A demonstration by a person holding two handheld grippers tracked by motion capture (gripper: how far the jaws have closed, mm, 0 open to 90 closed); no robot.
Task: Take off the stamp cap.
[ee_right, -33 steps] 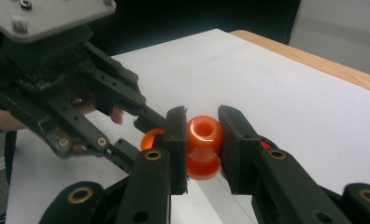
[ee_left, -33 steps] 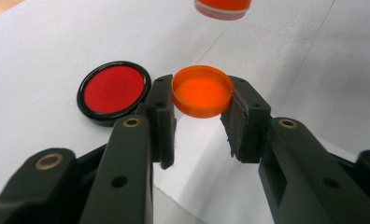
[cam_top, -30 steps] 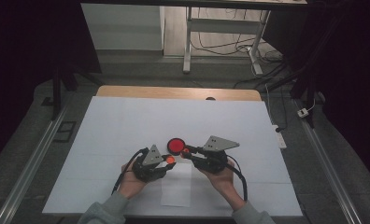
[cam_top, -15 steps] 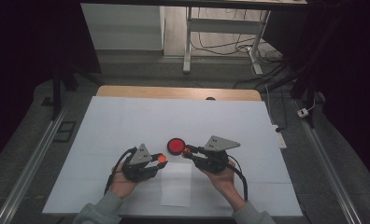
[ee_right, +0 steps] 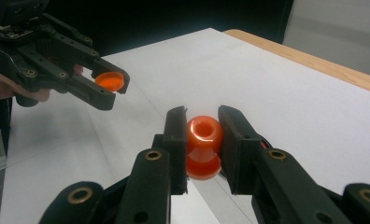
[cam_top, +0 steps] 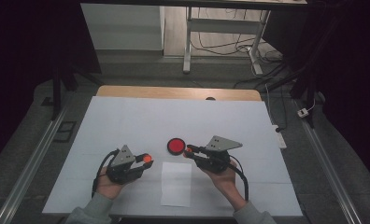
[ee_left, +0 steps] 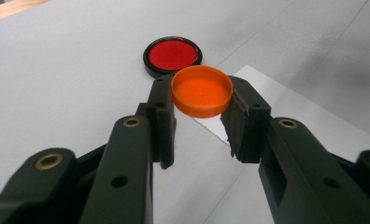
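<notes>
Overhead first. Table (cam_top: 127, 116): white cover, wooden strip along the far edge. Left gripper (cam_top: 145, 162), in the person's left hand (cam_top: 109, 184), sits near the front left and is clamped on an orange cap (cam_top: 147, 158). Right gripper (cam_top: 188, 151), in the right hand (cam_top: 223, 176), sits right of centre, its tips carrying something orange too small to make out from here. Red lid (cam_top: 176, 146): round, black rim, flat on the table just left of the right gripper's tips, well apart from the left gripper. Paper sheet (cam_top: 176, 184): white, lying between the two hands at the front edge.

Left gripper view. Cap (ee_left: 202, 90): shallow, open side up, pinched across its width between the two pads (ee_left: 160, 107), raised above the table. Lid (ee_left: 172, 55): on the table beyond the cap, not touching it. Sheet (ee_left: 290, 112): corner showing below and to the right of the jaws.

Right gripper view. Bottle (ee_right: 203, 144): small, orange, uncapped, mouth open and tipped toward the camera, gripped at the neck by both jaws, which press on its sides. Left gripper (ee_right: 112, 85): off at upper left, apart from the bottle, cap (ee_right: 109, 80) clamped in its tips. Wooden strip (ee_right: 314, 58): at upper right.
</notes>
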